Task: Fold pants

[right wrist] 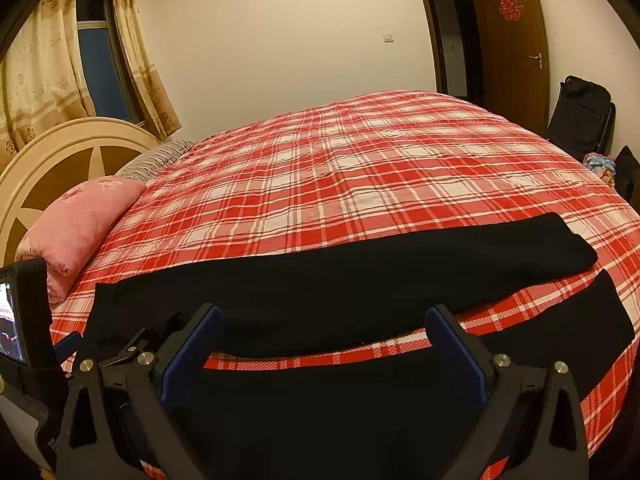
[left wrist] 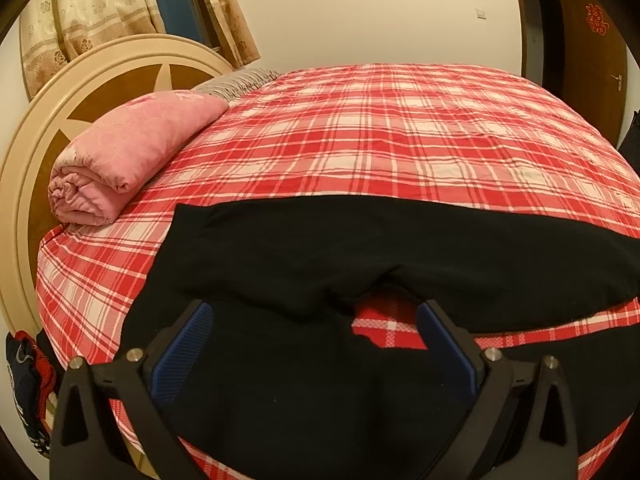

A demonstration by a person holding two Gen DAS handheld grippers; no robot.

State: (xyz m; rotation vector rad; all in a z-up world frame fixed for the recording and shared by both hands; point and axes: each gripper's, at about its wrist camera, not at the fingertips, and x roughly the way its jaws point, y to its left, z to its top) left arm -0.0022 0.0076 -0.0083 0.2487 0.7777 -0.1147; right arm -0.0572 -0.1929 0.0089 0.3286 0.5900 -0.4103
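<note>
Left gripper [left wrist: 314, 322]: we log its two blue-padded fingers [left wrist: 188, 350] spread wide, nothing between them, hovering over the waist end of the black pants [left wrist: 304, 248]. Right gripper [right wrist: 324, 326]: likewise spread wide and empty, poised above the nearer trouser leg.

Black pants [right wrist: 340, 280]: we find them laid flat along the near edge of the bed, waist toward the headboard side, the two legs running off to the right. We note the legs parted, with a strip of bedcover showing between them; the farther leg ends well short of the bed's right edge.

Plaid bedcover [left wrist: 360, 128], red and white: we record it lying smooth across the whole mattress.

Pink folded quilt [left wrist: 120, 156]: we place it at the head of the bed, against the cream and brown headboard [left wrist: 52, 128], apart from the pants.

Striped pillow [right wrist: 154, 158]: beyond the quilt.

Room items we list: patterned curtains [right wrist: 36, 76] at a window, brown door [right wrist: 516, 40] with red paper ornament, dark bag [right wrist: 580, 116] by the wall.
</note>
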